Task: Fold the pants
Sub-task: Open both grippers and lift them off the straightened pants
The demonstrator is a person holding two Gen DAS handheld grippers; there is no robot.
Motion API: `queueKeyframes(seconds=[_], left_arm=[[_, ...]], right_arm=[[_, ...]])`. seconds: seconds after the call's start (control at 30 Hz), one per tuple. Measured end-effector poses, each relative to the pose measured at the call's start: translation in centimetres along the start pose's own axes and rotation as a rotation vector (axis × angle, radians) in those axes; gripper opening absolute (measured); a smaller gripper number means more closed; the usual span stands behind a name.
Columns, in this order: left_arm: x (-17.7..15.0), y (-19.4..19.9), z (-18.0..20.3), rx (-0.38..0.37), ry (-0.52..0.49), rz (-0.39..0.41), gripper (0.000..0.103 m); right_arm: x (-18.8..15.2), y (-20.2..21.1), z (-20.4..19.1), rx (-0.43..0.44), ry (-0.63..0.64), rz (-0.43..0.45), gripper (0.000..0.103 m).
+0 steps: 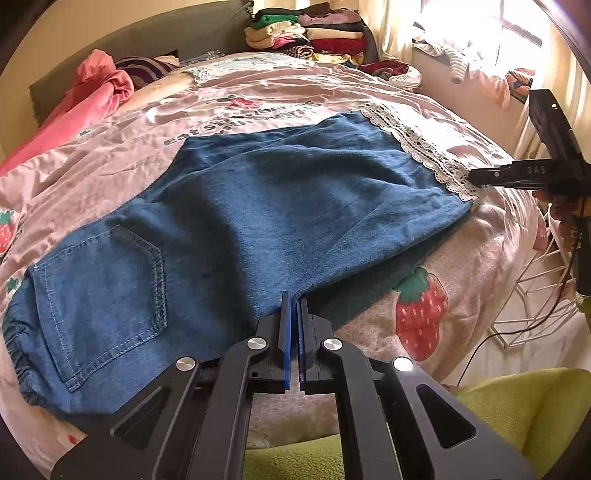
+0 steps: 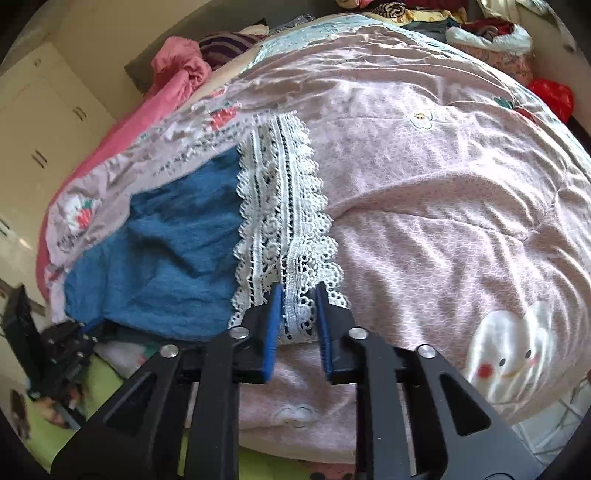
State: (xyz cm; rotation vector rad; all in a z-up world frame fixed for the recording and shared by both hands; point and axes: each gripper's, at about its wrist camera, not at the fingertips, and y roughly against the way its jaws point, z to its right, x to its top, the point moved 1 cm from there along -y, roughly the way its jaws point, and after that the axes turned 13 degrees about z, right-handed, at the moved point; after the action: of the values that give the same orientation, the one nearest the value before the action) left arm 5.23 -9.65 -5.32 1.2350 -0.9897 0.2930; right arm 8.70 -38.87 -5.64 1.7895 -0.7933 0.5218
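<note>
Both grippers point(image 1: 294, 301) point(image 2: 298, 295) on pants point(image 1: 258, 206) — edge and lace hem point(image 2: 284, 221).

One pair of pants point(image 1: 258, 206) lay on the bed point(image 1: 369, 92), with one back pocket point(image 1: 107, 295) showing and one lace hem point(image 2: 284, 221) toward the bed's right edge. Two grippers were there: the left gripper point(image 1: 294, 299) at the near edge and the right gripper point(image 2: 298, 291) at the lace. One pile of folded clothes point(image 1: 310, 33) sat at the far corner. One pink blanket point(image 1: 96, 85) lay bunched along the left edge. At least three strawberries point(image 1: 421, 314) were printed on the cover.
</note>
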Motion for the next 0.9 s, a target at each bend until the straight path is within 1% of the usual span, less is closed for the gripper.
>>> queueKeyframes(seconds=[0.17,0.27,0.3,0.33,0.37,0.4,0.43,0.47,0.5,0.53,0.57,0.6,0.67,0.7,0.77,0.8,0.83,0.87,0.9], left_arm=[[-0.2,-0.3,0.4,-0.006,-0.008,-0.012,0.003],[-0.4,-0.4,0.4,-0.01,-0.004,-0.02,0.004],[-0.5,-0.1,0.4,-0.012,-0.004,-0.017,0.004],[-0.5,0.2,0.4,-0.014,-0.002,-0.012,0.005],[-0.5,0.6,0.4,-0.021,0.004,-0.007,0.011],[-0.5,1.3,0.2,-0.033,0.021,0.002,0.022],[-0.4,1.8,0.0,-0.039,0.037,0.009,0.029],[-0.4,2.3,-0.4,-0.042,0.052,0.019,0.042],[-0.4,2.9,-0.7,-0.039,0.069,0.032,0.049],[-0.3,3.8,-1.5,-0.028,0.097,0.055,0.051],[-0.2,4.5,-2.3,-0.016,0.121,0.073,0.056],[-0.2,5.2,-3.3,0.007,0.151,0.089,0.063],[-0.4,6.9,-6.4,0.087,0.245,0.122,0.07],[-0.6,7.3,-7.4,0.112,0.275,0.131,0.07],[-1.4,8.5,-10.7,0.21,0.364,0.142,0.072],[-1.7,8.9,-12.0,0.259,0.405,0.144,0.085],[-2.3,9.5,-13.5,0.32,0.448,0.144,0.088],[-2.7,9.9,-14.7,0.349,0.481,0.147,0.092],[-3.0,10.1,-15.7,0.359,0.511,0.15,0.093]], right_arm=[[-0.4,-0.5,0.0,-0.049,0.06,0.011,0.009],[-0.5,-0.4,-0.5,-0.064,0.092,0.013,0.011],[-0.3,-0.1,-0.5,-0.064,0.089,0.015,0.015],[0.1,0.4,-0.6,-0.067,0.09,0.024,0.022],[0.4,0.9,-0.8,-0.072,0.097,0.039,0.024],[0.9,1.6,-1.1,-0.073,0.114,0.066,0.026],[1.4,2.3,-1.6,-0.064,0.134,0.088,0.029],[1.7,2.7,-2.0,-0.055,0.148,0.1,0.03],[2.0,3.1,-2.8,-0.033,0.175,0.114,0.032],[2.0,3.3,-3.4,-0.017,0.193,0.117,0.034],[1.9,3.3,-3.9,-0.002,0.209,0.116,0.034],[1.7,3.1,-4.8,0.021,0.242,0.11,0.036],[1.2,2.6,-5.7,0.037,0.287,0.095,0.038],[0.8,2.1,-6.3,0.037,0.323,0.082,0.039],[0.1,1.4,-7.0,0.029,0.372,0.058,0.041],[-0.2,0.9,-7.2,0.03,0.393,0.042,0.042],[-0.5,0.6,-7.4,0.031,0.4,0.032,0.043],[-0.7,0.2,-7.5,0.036,0.404,0.017,0.044],[-0.9,0.1,-7.5,0.036,0.405,0.01,0.045]])
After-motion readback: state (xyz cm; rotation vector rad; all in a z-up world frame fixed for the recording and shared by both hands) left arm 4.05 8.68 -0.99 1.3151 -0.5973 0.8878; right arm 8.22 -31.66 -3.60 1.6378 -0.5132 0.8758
